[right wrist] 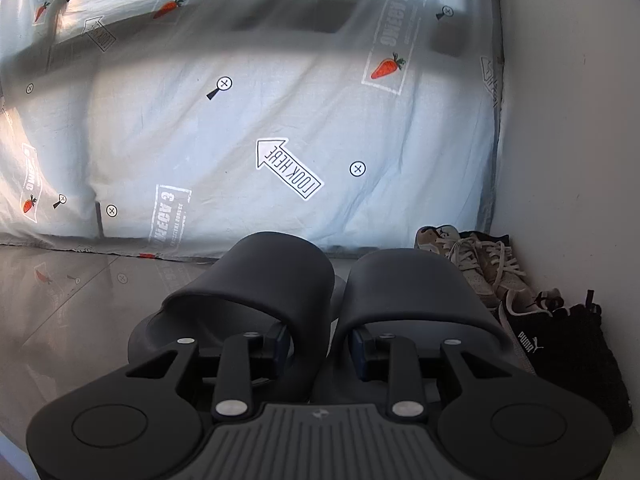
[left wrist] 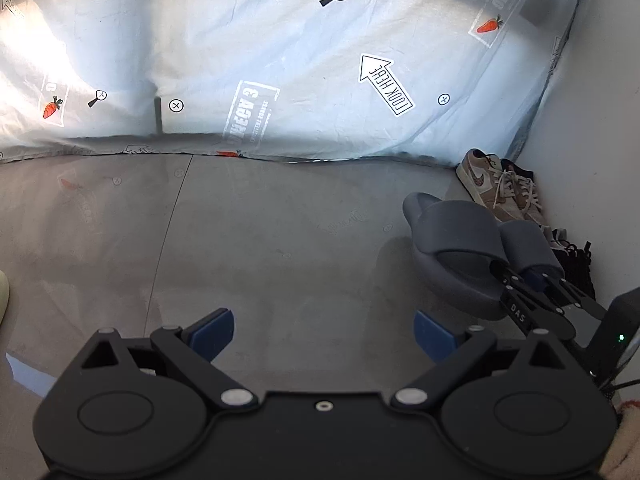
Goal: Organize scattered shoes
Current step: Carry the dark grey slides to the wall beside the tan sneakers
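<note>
Grey slides (right wrist: 320, 292) pinched together by right tool (right wrist: 320, 350); left tool (left wrist: 324, 334) spread.

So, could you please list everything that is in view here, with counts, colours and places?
Slide sandals: two, dark grey, side by side on the floor, held together by the right gripper.
Tan sneakers: two, brown and beige with pale laces, by the wall in the corner, beyond the sandals.
Black Puma sneaker: at least one, black with white logo, by the wall right of the sandals.
Bed sheet: one, pale blue with carrot and arrow prints, hanging down to the floor behind the shoes.
Floor: grey glossy tiles.
Wall: white, on the right.
Left gripper: black with blue pads, jaws wide open over bare floor.
Right gripper: black, jaws closed on the sandals' inner straps.
</note>
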